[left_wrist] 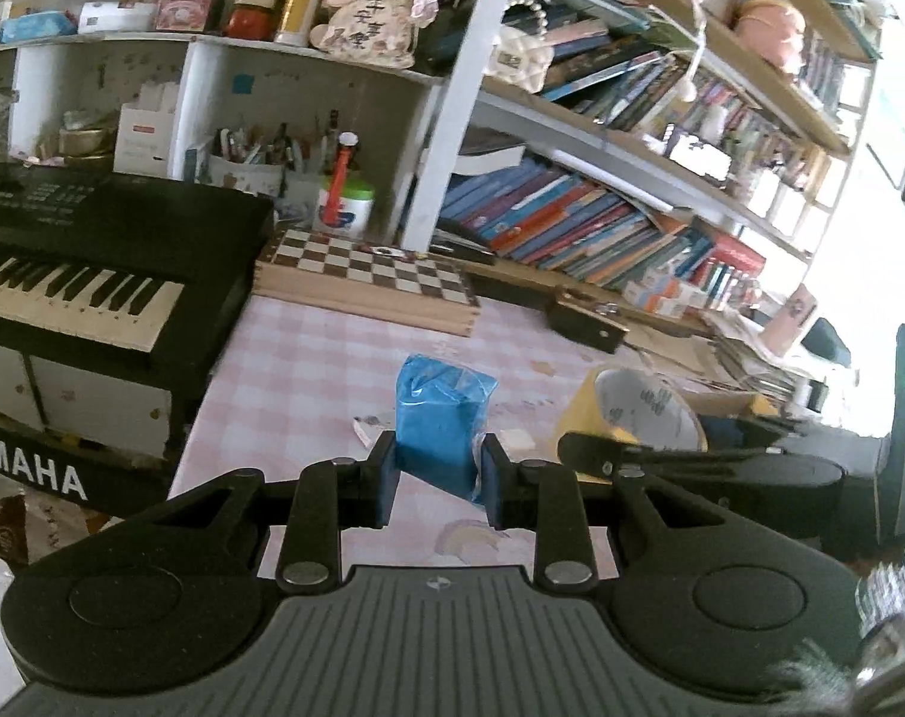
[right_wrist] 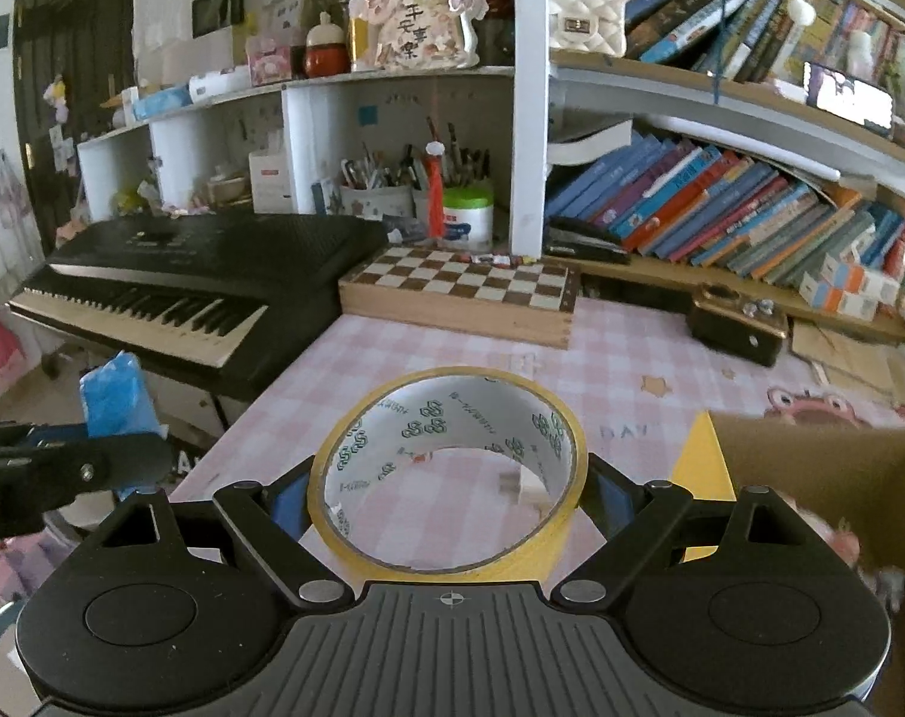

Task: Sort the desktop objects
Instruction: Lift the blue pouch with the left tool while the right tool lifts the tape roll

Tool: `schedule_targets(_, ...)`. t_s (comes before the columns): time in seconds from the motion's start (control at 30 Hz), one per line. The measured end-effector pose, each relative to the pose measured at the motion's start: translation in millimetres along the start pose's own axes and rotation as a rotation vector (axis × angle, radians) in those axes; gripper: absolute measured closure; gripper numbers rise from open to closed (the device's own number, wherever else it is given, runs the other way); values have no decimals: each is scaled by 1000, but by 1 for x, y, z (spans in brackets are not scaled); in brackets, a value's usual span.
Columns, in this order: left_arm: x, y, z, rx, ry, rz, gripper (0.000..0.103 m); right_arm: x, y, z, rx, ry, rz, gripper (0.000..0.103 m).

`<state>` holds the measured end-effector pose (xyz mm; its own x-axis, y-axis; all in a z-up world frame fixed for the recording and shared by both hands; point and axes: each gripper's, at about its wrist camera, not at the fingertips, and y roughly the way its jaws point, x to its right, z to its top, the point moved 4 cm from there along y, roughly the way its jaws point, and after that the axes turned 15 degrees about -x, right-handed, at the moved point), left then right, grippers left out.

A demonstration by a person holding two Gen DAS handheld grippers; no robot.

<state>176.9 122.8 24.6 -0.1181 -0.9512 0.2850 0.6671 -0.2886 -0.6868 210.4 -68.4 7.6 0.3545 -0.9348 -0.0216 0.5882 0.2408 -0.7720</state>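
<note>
My left gripper point(left_wrist: 439, 472) is shut on a blue packet wrapped in clear plastic point(left_wrist: 437, 412) and holds it above the pink checked tablecloth point(left_wrist: 309, 370). The packet also shows at the far left of the right wrist view point(right_wrist: 118, 394). My right gripper point(right_wrist: 446, 493) is shut on a roll of yellow tape point(right_wrist: 452, 472), its pads pressing the roll's outer sides, held above the table. The tape roll and right gripper appear to the right in the left wrist view point(left_wrist: 638, 412).
A wooden chessboard box point(right_wrist: 458, 293) lies at the table's back. A black Yamaha keyboard point(right_wrist: 177, 281) stands left. An open cardboard box point(right_wrist: 811, 478) is at the right. A small dark box point(right_wrist: 739, 322) and bookshelves point(right_wrist: 721, 203) are behind.
</note>
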Motion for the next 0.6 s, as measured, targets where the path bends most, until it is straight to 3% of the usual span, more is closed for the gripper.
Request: schedule_targets(0.6, 31, -60, -74, -59, 77, -122, 78, -19, -72, -100, -50, 98, 2, 13)
